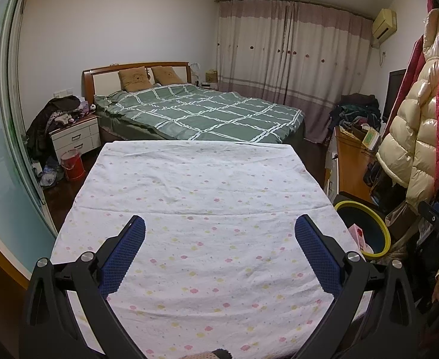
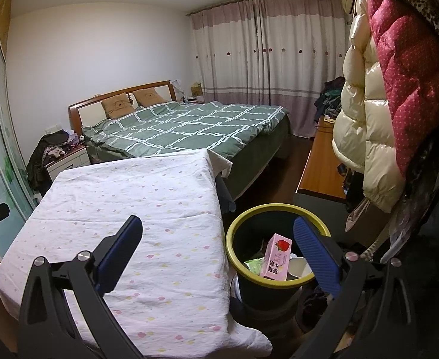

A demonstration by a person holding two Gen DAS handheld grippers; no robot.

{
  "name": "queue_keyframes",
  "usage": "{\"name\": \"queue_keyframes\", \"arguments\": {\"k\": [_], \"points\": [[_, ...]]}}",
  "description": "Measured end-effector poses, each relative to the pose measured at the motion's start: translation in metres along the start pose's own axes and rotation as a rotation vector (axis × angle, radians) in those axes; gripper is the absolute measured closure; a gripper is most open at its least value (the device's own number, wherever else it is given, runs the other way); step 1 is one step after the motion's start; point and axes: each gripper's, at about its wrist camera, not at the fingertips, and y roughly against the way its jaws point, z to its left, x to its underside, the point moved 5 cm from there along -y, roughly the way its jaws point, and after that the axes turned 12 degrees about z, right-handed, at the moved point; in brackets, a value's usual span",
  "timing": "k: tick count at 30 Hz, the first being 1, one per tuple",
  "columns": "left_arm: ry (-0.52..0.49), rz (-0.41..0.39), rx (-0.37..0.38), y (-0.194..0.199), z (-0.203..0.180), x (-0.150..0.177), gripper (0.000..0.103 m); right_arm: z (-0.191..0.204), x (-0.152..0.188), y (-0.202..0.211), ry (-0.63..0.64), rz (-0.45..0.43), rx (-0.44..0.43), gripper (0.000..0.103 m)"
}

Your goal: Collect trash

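L wrist view: the left gripper [image 1: 219, 233] is seen spread wide w/ nothing between its blue pads [image 1: 123, 257], held over a table covered w/ a white floral cloth [image 1: 207, 185]. Ahead of the claw, beyond the table, a bed w/ a green checked duvet [image 1: 198, 110] is seen. To the claw's right, just beside the table edge, a yellow-rimmed trash bin [image 1: 381, 224] is seen, w/ a pink carton [image 1: 358, 234] partly visible inside. R wrist view: the right gripper [image 2: 218, 233] is likewise released, jaws wide apart, nothing held. Its left finger is seen over the cloth [image 2: 135, 197]; its right finger [image 2: 315, 254] overlaps the bin's far-right rim. The bin [image 2: 234, 239] sits below and between the fingers, beside the table. Inside it, a pink strawberry milk carton [image 2: 276, 257] is seen upright, w/ a green wrapper [image 2: 254, 266] to its left and a white cup [image 2: 299, 267] to its right.
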Motion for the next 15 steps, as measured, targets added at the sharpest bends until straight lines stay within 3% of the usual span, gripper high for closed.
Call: {"name": "queue_keyframes", "arguments": {"k": [15], "points": [[0.000, 0.013, 0.002, -0.0070, 0.0021, 0.0034, 0.005, -0.0002, 0.0008, -0.0016, -0.002, 0.004, -0.002, 0.007]]}}
